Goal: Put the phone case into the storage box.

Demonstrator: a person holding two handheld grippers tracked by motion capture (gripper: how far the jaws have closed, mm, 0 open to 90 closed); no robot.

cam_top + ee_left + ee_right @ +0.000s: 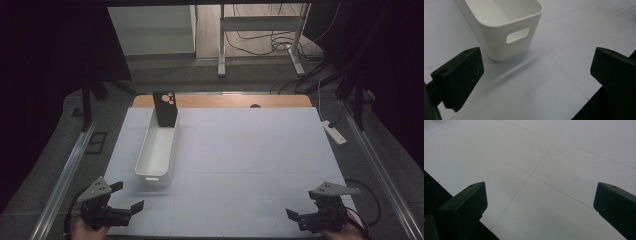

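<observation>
A long white bin [157, 150] lies lengthwise on the left half of the white table top [250, 150]. A black phone case [165, 108] stands upright, leaning at the bin's far end. My left gripper [127, 196] hovers at the near left corner, just in front of the bin, open with nothing between its jaws. In the left gripper view the bin's near end with its handle cutout [518, 35] sits just beyond the wide-apart jaws of the left gripper [536, 72]. My right gripper [302, 204] is at the near right corner, open and holding nothing; in the right gripper view the right gripper [540, 205] looks down on bare table [554, 157].
A wooden strip [225, 101] borders the table's far edge. A white power strip [334, 132] lies off the right side. Metal rails run along both sides, and a metal frame [260, 30] with cables stands on the floor beyond.
</observation>
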